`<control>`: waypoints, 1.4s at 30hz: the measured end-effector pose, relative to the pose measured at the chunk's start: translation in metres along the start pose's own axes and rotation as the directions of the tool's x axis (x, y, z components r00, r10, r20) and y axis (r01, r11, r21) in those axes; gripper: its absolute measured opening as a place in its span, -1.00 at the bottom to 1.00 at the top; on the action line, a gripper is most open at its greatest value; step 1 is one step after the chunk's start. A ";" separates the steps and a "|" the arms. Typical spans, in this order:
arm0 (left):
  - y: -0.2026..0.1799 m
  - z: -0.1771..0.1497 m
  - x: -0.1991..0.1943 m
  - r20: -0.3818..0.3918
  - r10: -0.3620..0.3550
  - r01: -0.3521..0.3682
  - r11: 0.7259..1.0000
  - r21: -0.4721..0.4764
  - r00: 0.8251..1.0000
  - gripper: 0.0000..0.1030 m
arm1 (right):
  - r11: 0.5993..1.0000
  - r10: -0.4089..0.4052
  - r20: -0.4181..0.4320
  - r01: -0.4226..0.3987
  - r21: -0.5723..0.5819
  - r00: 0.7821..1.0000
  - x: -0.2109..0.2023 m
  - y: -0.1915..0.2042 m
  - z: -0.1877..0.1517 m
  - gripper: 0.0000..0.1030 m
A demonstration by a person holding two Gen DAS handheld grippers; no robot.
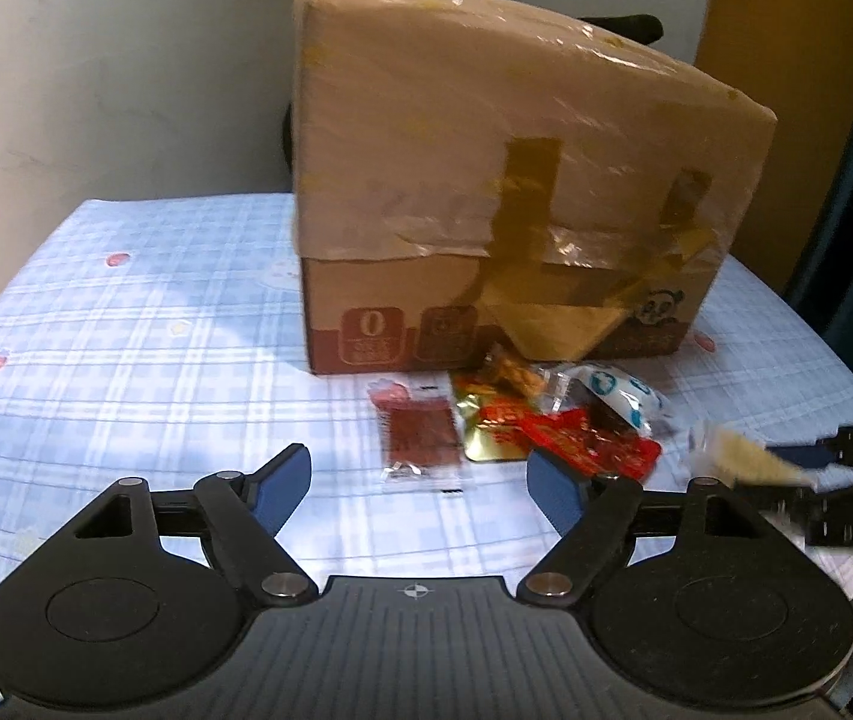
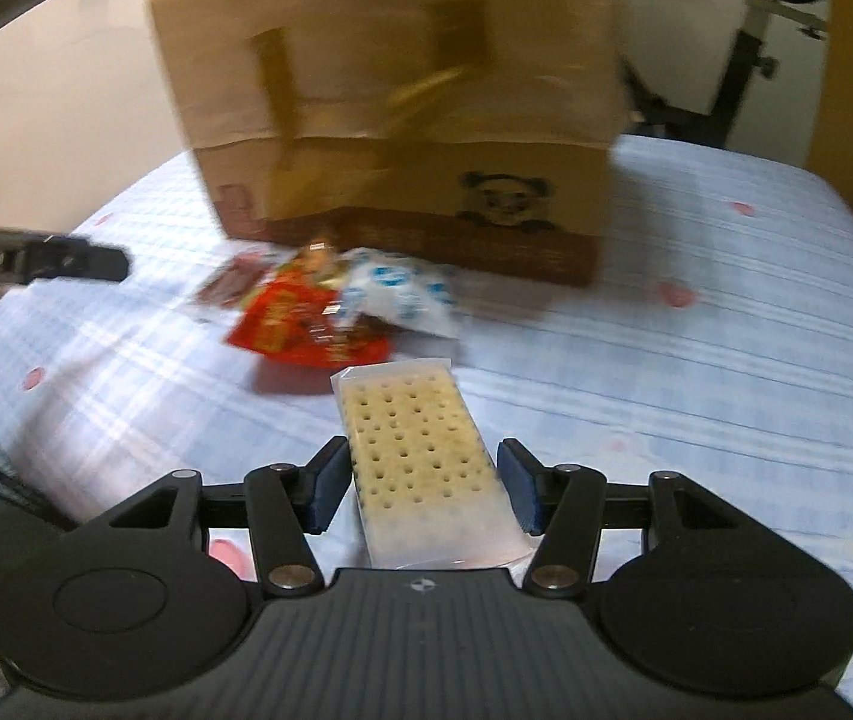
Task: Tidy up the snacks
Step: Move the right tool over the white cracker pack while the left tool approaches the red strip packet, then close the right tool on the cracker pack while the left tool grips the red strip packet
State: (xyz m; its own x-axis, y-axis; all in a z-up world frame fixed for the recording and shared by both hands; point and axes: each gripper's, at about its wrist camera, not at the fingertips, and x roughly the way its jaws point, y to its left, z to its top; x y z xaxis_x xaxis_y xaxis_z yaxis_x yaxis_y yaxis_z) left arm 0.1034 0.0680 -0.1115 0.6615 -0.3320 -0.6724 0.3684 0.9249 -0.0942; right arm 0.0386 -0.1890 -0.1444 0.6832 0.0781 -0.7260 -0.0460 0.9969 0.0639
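A taped cardboard box (image 1: 504, 192) stands on the blue checked cloth (image 1: 156, 348); it also shows in the right wrist view (image 2: 402, 120). A pile of snack packets lies at its foot: a dark red strip packet (image 1: 420, 429), a gold packet (image 1: 486, 420), a red packet (image 1: 594, 441) and a white-and-blue packet (image 1: 618, 390). My left gripper (image 1: 420, 483) is open and empty, just before the pile. My right gripper (image 2: 420, 483) holds a clear-wrapped cracker packet (image 2: 420, 450) between its pads, above the cloth. In the left wrist view the cracker (image 1: 744, 456) is blurred at right.
The red packet (image 2: 306, 324) and the white-and-blue packet (image 2: 396, 294) lie ahead of the right gripper. The left gripper's tip (image 2: 66, 261) enters at left. An exercise machine (image 2: 750, 60) stands behind the table. A wall is at left.
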 end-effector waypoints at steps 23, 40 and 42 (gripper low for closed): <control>-0.055 0.003 0.063 -0.131 -0.102 0.097 0.994 -0.046 0.986 0.19 | 0.979 -0.195 0.188 0.180 0.094 0.963 0.036 -0.035 0.017 0.00; -0.067 0.004 0.092 -0.133 -0.120 0.108 0.990 -0.094 0.984 0.12 | 0.985 -0.138 0.194 0.115 0.126 0.971 0.036 -0.041 0.015 0.00; -0.070 0.002 0.092 -0.130 -0.096 0.086 0.993 -0.078 0.987 0.07 | 0.985 -0.138 0.194 0.115 0.126 0.971 0.036 -0.041 0.016 0.00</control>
State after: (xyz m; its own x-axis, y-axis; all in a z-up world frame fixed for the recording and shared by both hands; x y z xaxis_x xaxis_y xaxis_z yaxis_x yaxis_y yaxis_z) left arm 0.1401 -0.0272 -0.1653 0.5327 -0.3923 -0.7499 0.3722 0.9044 -0.2087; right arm 0.0768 -0.2276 -0.1625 0.8114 -0.0638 -0.5810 0.1249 0.9900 0.0658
